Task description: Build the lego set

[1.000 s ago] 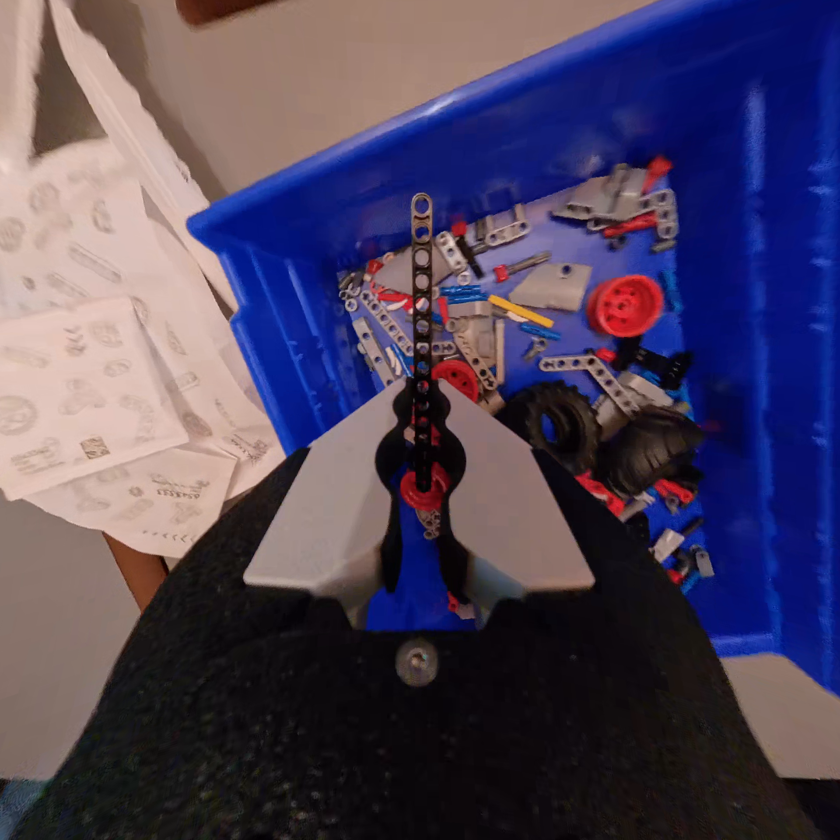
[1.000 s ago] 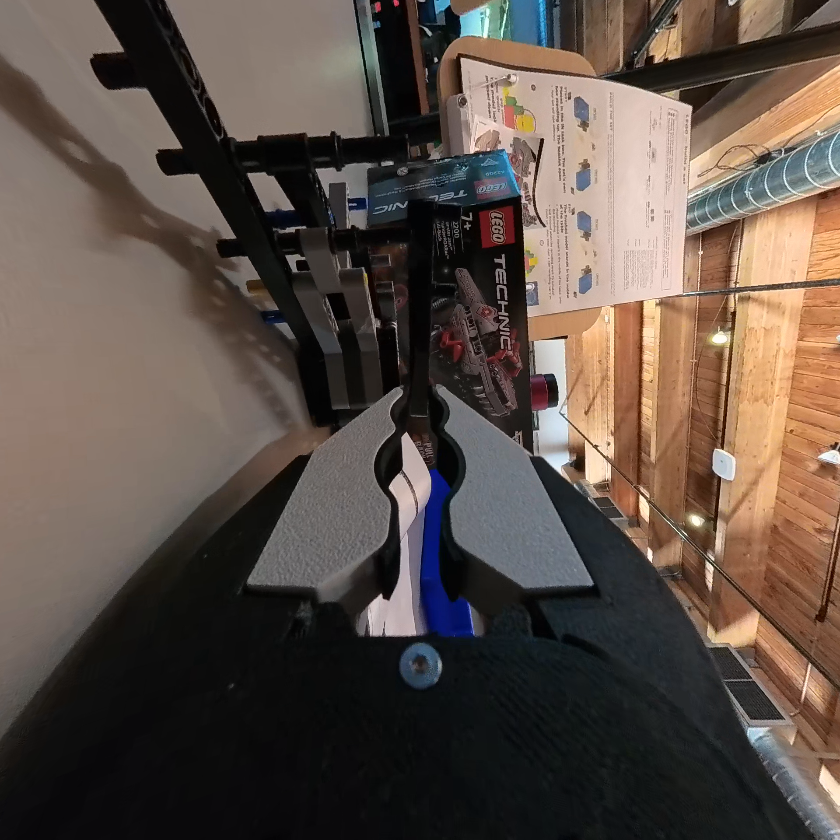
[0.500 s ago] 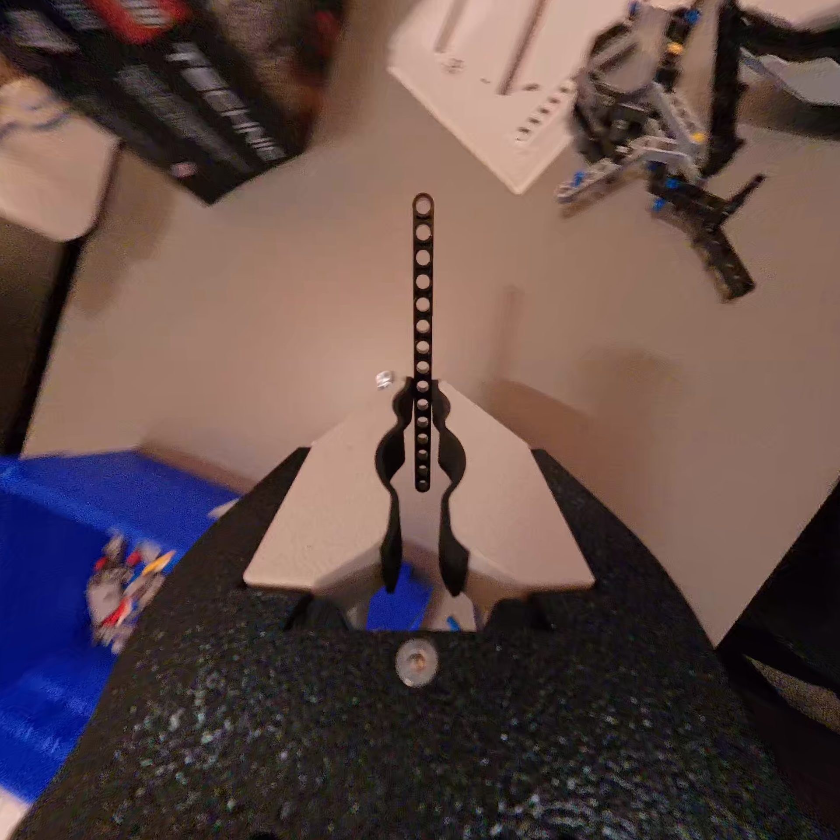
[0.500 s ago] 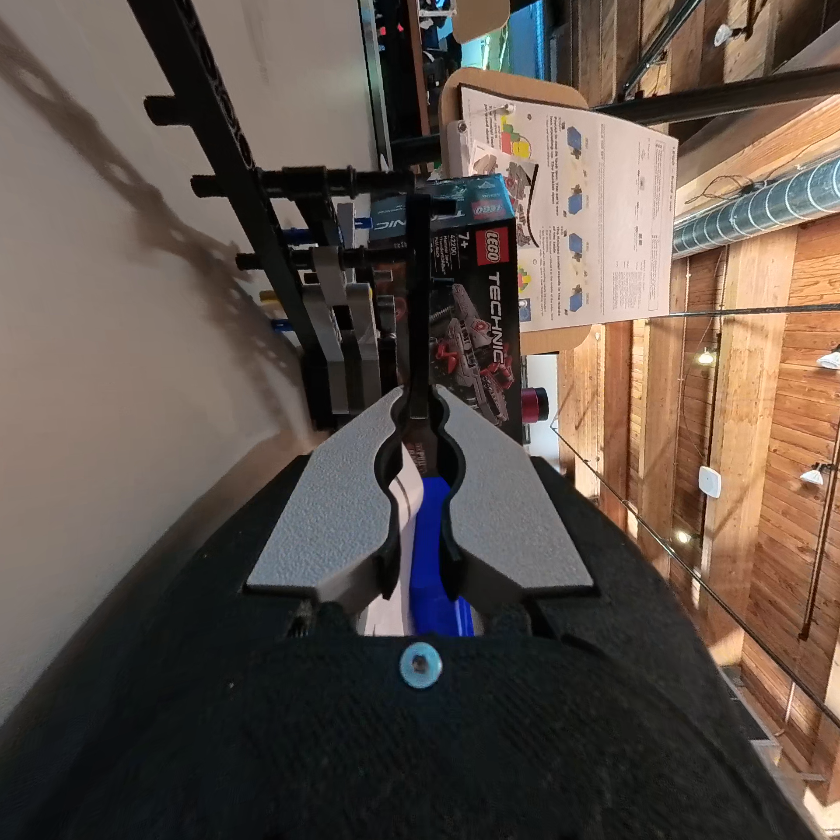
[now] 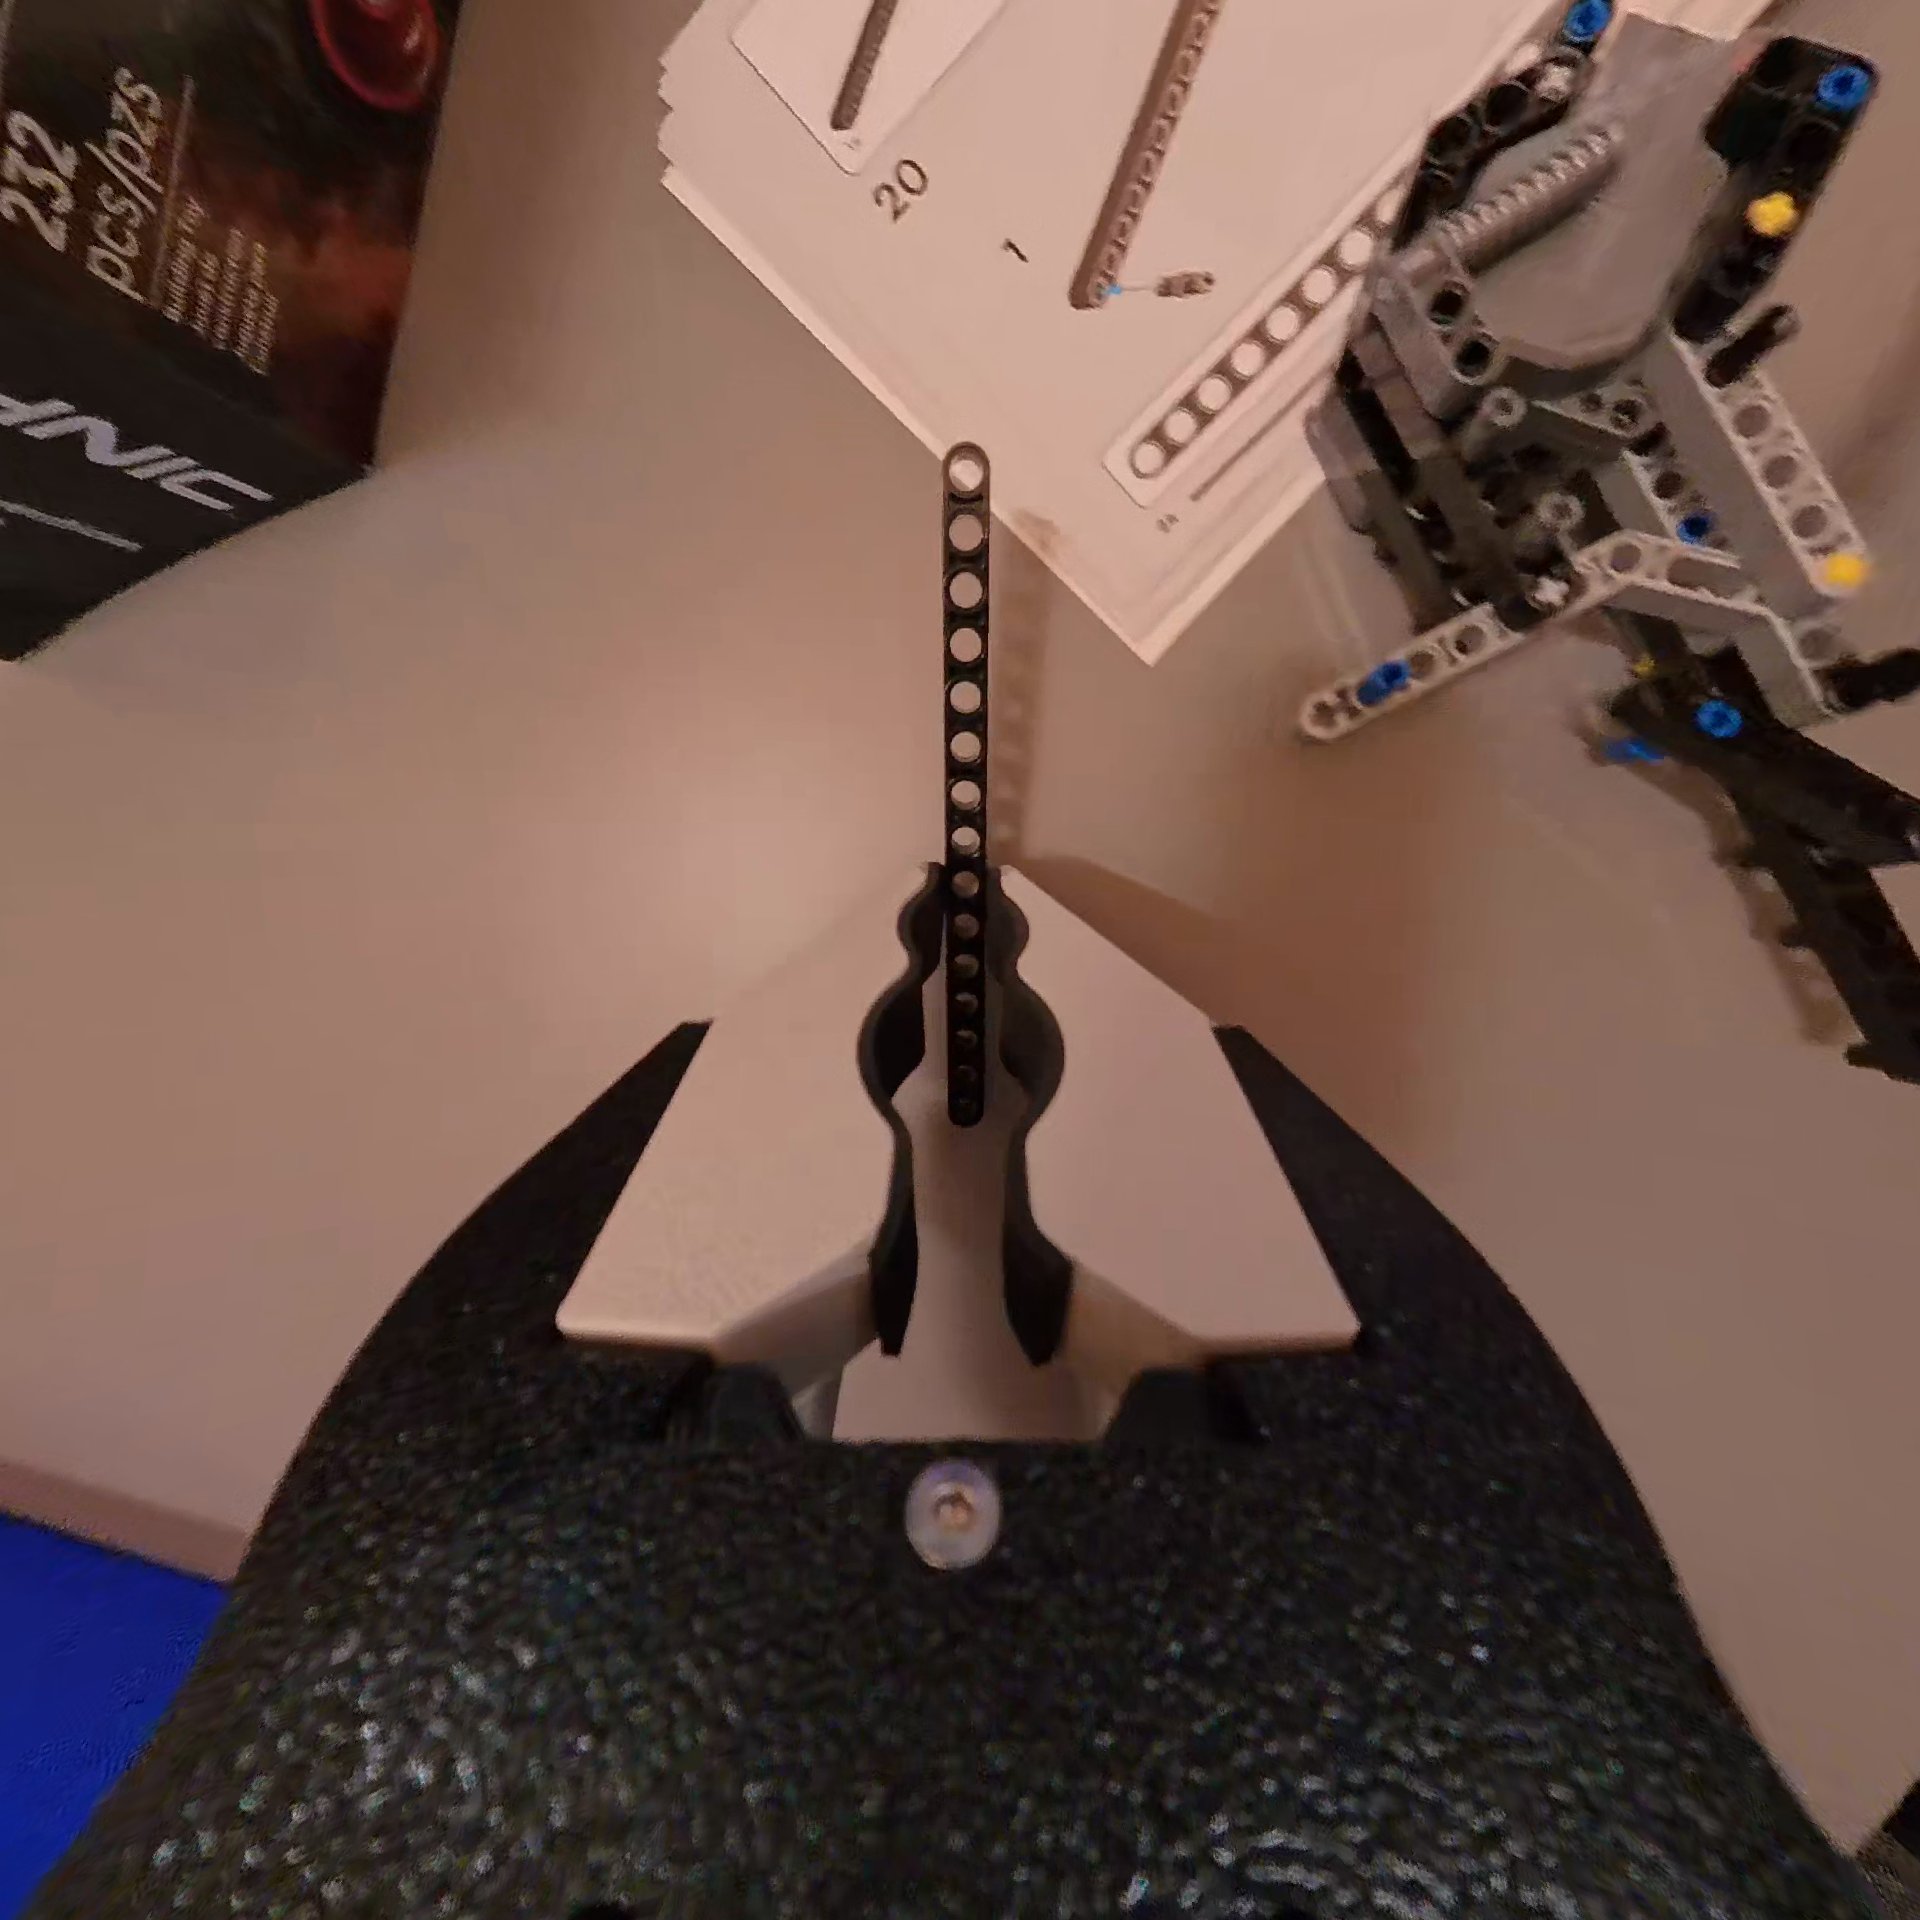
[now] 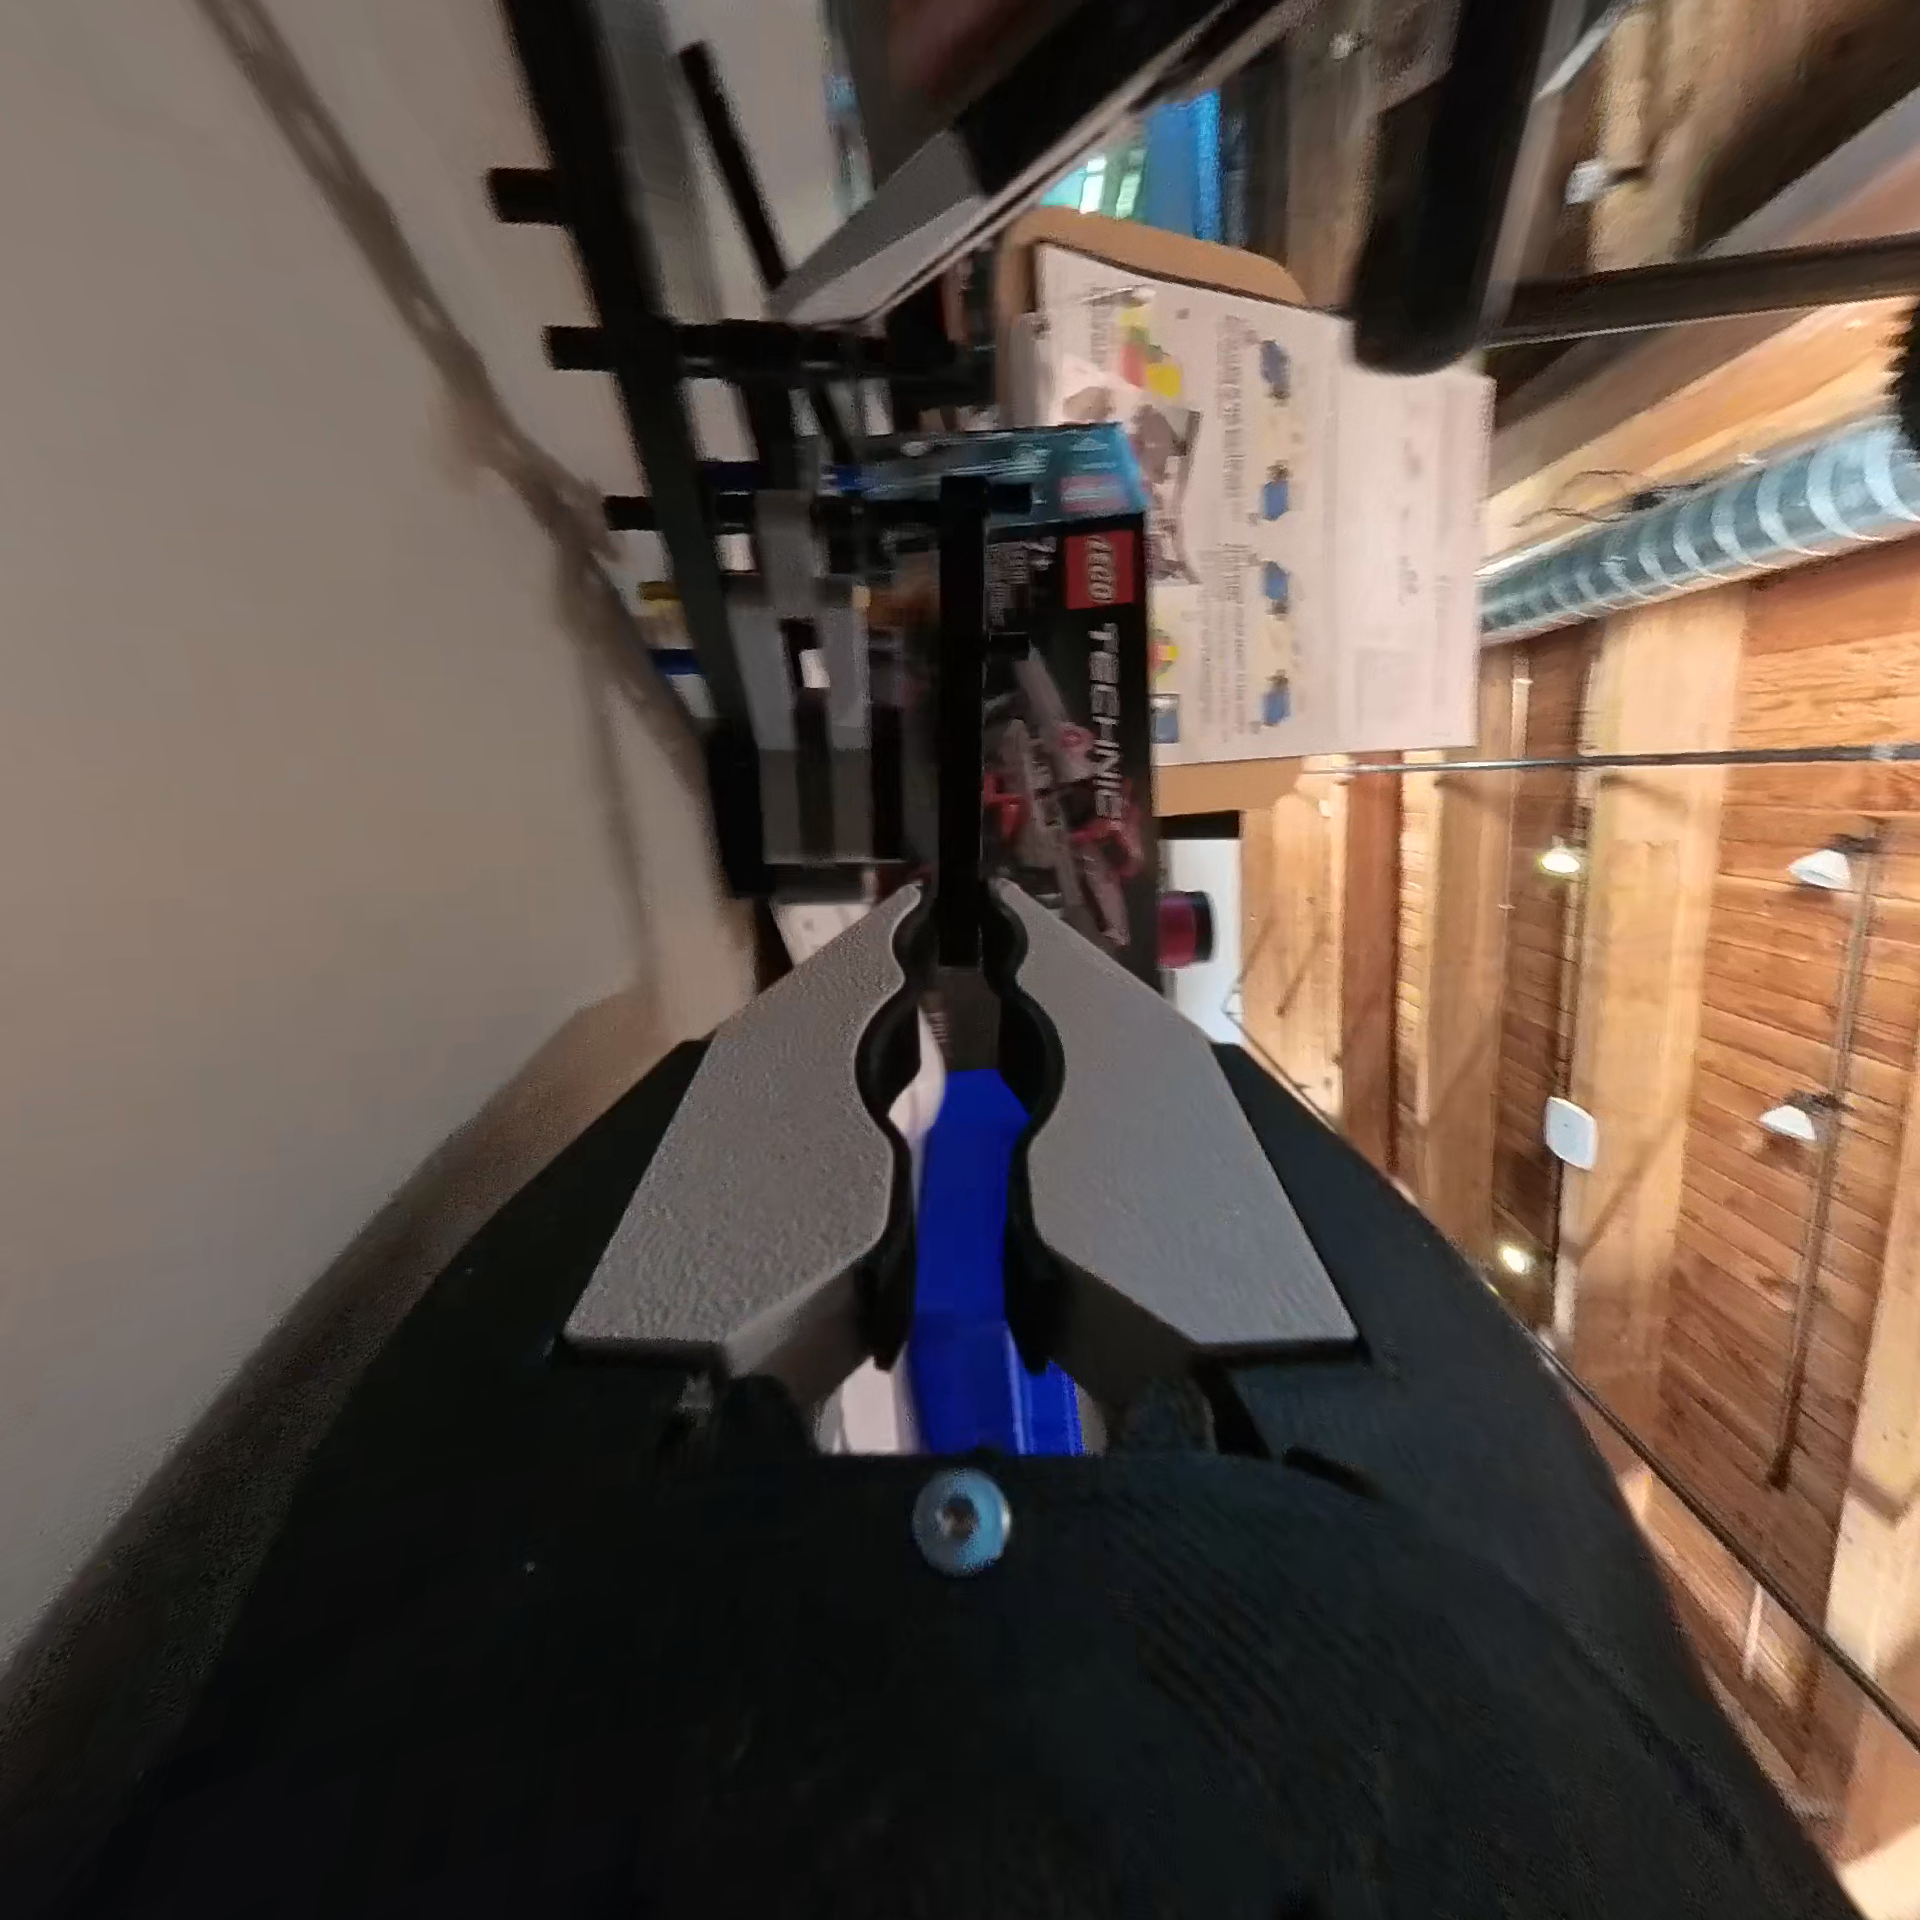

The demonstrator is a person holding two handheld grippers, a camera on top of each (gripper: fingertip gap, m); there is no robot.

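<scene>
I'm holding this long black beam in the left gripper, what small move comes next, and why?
Probably swing the black beam right toward the partly built model. The left gripper is shut on the beam's lower end, and the model sits apart at the upper right, gripped by the right gripper.

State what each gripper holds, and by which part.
Left gripper: black holed beam, pinched at its near end. Right gripper: part-built model, by a black bar.

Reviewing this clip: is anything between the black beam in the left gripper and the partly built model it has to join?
Nothing visible. The left gripper is shut on the black beam; only bare tabletop lies between it and the partly built model, up to the right. The instruction booklet lies flat behind, off that path.
</scene>
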